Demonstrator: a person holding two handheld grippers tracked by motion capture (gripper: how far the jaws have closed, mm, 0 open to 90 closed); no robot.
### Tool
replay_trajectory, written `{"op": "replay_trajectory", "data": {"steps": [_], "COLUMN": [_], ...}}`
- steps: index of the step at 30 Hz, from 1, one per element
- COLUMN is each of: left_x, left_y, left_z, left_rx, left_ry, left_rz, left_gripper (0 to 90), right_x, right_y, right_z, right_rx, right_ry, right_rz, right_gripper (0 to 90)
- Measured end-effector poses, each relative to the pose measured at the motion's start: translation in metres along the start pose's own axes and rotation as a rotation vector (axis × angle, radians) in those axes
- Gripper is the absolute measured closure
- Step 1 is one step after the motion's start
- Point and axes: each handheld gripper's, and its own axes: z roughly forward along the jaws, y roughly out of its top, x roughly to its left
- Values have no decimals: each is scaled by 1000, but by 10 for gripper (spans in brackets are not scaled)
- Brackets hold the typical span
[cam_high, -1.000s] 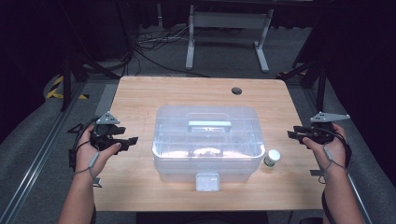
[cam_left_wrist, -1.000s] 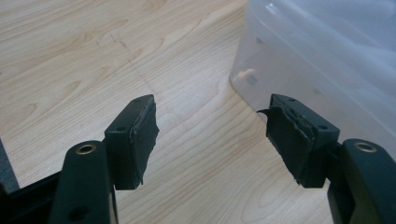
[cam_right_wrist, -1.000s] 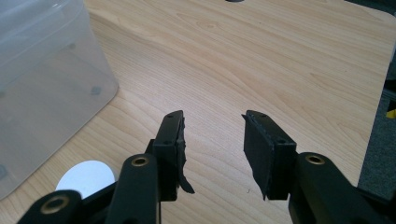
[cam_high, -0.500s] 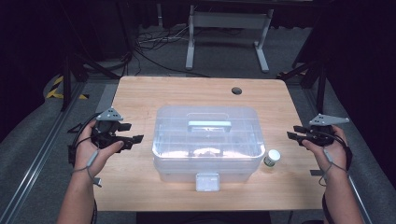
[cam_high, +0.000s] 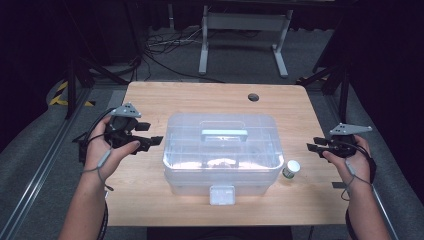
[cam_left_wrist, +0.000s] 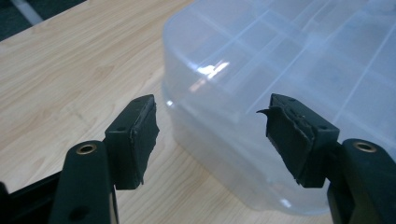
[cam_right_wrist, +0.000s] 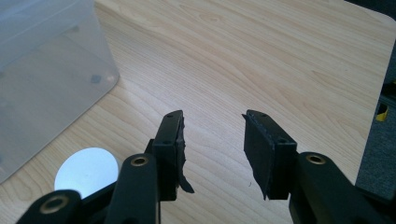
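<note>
- Nearest the camera in the high view, two forearms come up from the bottom edge, with the left gripper (cam_high: 150, 141) at the left side of the tabletop (cam_high: 150, 100) and the right gripper (cam_high: 316, 148) out by its right edge.
- Left one has its fingers (cam_left_wrist: 135, 140) apart with nothing between them, aimed at the box (cam_high: 220, 150). It's near the box's left end but not touching it.
- Right one's fingers (cam_right_wrist: 268, 149) are apart too, nothing held, just bare wood in the gap.
- The box is clear plastic with a lid, a handle (cam_high: 224, 134) on top and a latch (cam_high: 222, 195) on the near side. It sits mid-tabletop.
- A small white-capped jar (cam_high: 291, 169) stands just beside the box's right near corner. The right gripper view catches it as a white disc (cam_right_wrist: 86, 171) at lower left, close by the box wall.
- The left gripper view shows ribbing on the lid up close, which the high view blurs out.
- Tabletop is light wood with a round cable hole (cam_high: 253, 97) near the far edge.
- Beyond that: grey floor, tangled cables (cam_high: 165, 50), a white frame's legs (cam_high: 240, 30), dark surroundings.
</note>
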Motion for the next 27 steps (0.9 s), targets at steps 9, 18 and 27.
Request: {"op": "replay_trajectory", "data": {"steps": [9,18,27], "left_x": [-19,-35,-47], "left_y": [29,52,67], "left_z": [12,24,43], "left_rx": [4,-8,4], "left_ry": [-39,-98,-150], "left_rz": [86,185,249], "left_gripper": [337,304,261], "right_x": [1,4,5], "right_y": [1,-4,-11], "right_z": [3,1,-1], "right_rx": [5,-1,8], "right_ry": [6,17,14], "right_rz": [-9,3,23], "right_gripper": [575,565,562]}}
